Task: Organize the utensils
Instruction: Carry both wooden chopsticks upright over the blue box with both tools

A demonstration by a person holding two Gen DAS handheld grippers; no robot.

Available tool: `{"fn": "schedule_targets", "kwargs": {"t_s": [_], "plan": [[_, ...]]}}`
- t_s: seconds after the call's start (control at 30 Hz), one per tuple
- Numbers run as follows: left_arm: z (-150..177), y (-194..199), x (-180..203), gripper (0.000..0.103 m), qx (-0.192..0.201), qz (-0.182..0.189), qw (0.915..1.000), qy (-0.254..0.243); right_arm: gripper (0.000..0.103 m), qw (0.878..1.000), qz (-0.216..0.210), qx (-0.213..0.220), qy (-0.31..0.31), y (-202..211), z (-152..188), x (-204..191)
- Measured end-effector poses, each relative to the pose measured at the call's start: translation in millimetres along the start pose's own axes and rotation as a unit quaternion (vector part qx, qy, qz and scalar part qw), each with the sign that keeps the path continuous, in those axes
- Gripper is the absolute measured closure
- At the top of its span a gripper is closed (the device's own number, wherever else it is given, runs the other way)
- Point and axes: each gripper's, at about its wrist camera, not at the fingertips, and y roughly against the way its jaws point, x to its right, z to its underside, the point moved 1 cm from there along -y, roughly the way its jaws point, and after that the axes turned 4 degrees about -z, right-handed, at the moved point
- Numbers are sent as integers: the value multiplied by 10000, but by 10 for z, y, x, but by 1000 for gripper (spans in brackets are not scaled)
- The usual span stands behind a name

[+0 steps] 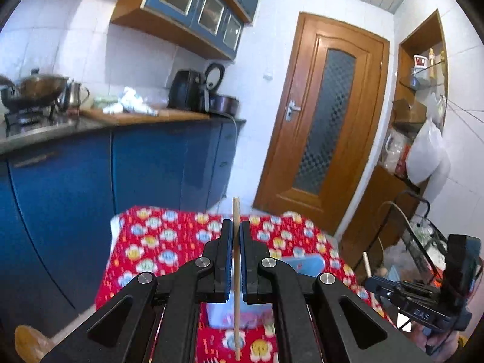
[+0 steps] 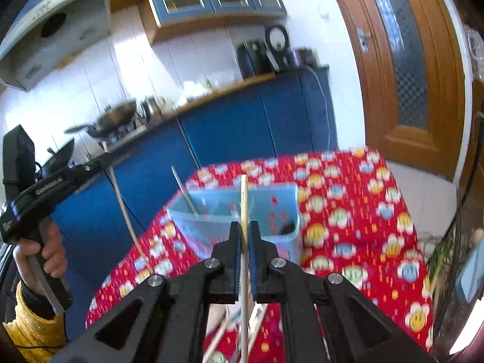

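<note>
My left gripper (image 1: pixel 237 227) is shut on a wooden chopstick (image 1: pixel 236 275) held upright above the red flowered tablecloth (image 1: pixel 169 242). My right gripper (image 2: pixel 245 227) is shut on another wooden chopstick (image 2: pixel 243 272), upright, just in front of a light blue divided utensil holder (image 2: pixel 272 211) on the table. A thin utensil (image 2: pixel 184 192) leans in the holder's left compartment. The left gripper (image 2: pixel 104 158) with its chopstick (image 2: pixel 127 214) shows at the left of the right wrist view. The right gripper body (image 1: pixel 423 299) shows at the right of the left wrist view. The holder (image 1: pixel 305 263) is partly hidden behind the left fingers.
More chopsticks (image 2: pixel 224 332) lie on the tablecloth under the right gripper. Blue kitchen cabinets (image 1: pixel 90 181) with a wok (image 1: pixel 39 86) and appliances stand behind the table. A wooden door (image 1: pixel 320 115) is behind on the right, shelves (image 1: pixel 417 106) beside it.
</note>
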Motion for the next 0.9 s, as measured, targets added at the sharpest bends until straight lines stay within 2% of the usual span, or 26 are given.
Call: {"fn": "schedule_targets", "kwargs": {"t_s": [0.13, 0.47, 0.67, 0.9], "plan": [[-166, -81, 38, 99, 211, -35, 9998, -16, 97, 9988, 3, 490, 83, -7, -169, -18], [-462, -335, 78, 99, 634, -93, 9979, -86, 97, 9934, -36, 1122, 232, -235, -522, 24], [-358, -657, 14, 99, 511, -112, 9986, -16, 97, 9877, -173, 1542, 183, -442, -648, 141], [-149, -965, -55, 99, 277, -91, 9996, 15, 97, 9807, -5, 1933, 290, -686, -702, 237]]}}
